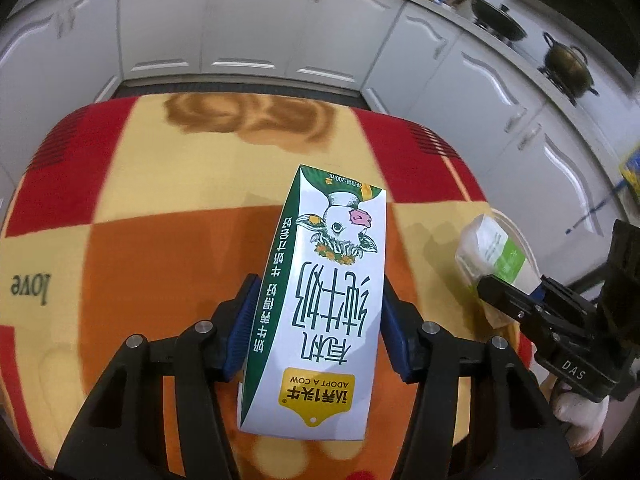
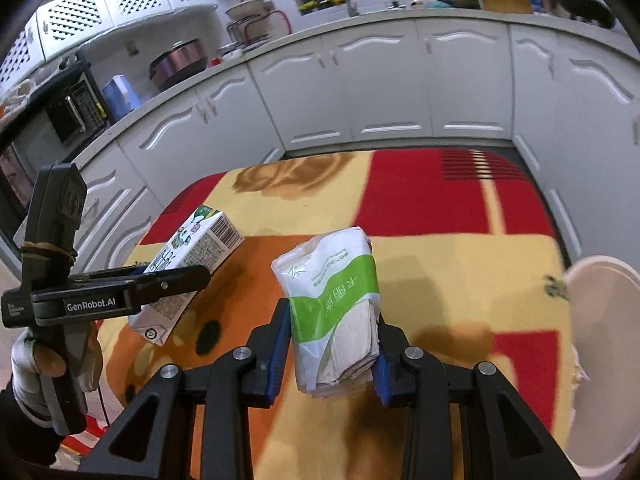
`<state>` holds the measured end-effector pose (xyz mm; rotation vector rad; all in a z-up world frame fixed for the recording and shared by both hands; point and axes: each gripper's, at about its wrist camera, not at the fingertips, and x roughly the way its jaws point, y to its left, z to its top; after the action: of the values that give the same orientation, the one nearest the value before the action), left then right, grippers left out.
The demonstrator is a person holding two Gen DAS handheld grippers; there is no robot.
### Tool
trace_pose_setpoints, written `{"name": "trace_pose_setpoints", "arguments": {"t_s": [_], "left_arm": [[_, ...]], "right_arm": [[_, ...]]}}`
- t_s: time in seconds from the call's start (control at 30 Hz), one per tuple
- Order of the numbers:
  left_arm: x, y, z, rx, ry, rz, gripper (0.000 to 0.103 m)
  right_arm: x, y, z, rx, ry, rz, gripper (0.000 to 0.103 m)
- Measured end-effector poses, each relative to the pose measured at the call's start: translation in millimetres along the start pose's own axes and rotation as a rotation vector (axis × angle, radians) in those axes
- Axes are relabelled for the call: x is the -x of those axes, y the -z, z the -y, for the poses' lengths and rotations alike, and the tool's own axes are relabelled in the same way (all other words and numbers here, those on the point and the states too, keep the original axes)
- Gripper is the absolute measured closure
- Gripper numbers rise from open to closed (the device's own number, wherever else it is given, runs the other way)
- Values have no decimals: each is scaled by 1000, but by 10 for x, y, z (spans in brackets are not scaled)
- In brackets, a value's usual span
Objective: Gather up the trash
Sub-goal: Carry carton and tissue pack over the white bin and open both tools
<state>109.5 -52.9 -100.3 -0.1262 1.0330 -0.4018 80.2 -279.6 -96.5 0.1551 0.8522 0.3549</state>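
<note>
The milk carton (image 1: 320, 300) sits between the blue pads (image 1: 244, 328) of the left gripper (image 1: 316, 332), pinched on both long sides and held up off the cloth, its printed face upward and its far end pointing toward the cabinets. In the right wrist view the same carton (image 2: 192, 268) shows its barcode side, tilted, with the left gripper (image 2: 160, 284) clamped across it from the left edge of the picture.

The tissue pack (image 2: 336, 308), a half-used plastic sleeve with a green band and folded brown paper showing at its open end, is squeezed between the pads of the right gripper (image 2: 332, 348). Those jaws stand narrow and press on it from both sides. It too is lifted clear of the cloth. From the left wrist view the pack (image 1: 492, 252) sticks out past the right gripper (image 1: 516, 296), well to the right of the carton.

Below both lies a table under a checked cloth (image 1: 160, 200) of red, yellow and orange squares, with the word "love" at one edge. A white bin (image 2: 600, 360) stands at the table's right edge, its rim near the pack. A gloved hand (image 2: 52, 368) grips the left tool's handle. White cabinets (image 1: 240, 20) run behind, with pots (image 1: 568, 64) on the counter.
</note>
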Motion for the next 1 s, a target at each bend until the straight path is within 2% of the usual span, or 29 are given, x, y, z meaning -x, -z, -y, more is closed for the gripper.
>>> {"name": "trace_pose_setpoints", "arguments": {"t_s": [0.23,0.47,1.0], "left_arm": [[-71,-3,564,-86,46,-7,49],[-193,-3,1056,-159,89,-20,49],[-529,-6,1882,-259,148,-57,50]], "right_arm": [[460,152,236,-41,80,74,69],[795,301,614,-128,145,109,69],[1130,611,1194,-254,227,133,69]]}}
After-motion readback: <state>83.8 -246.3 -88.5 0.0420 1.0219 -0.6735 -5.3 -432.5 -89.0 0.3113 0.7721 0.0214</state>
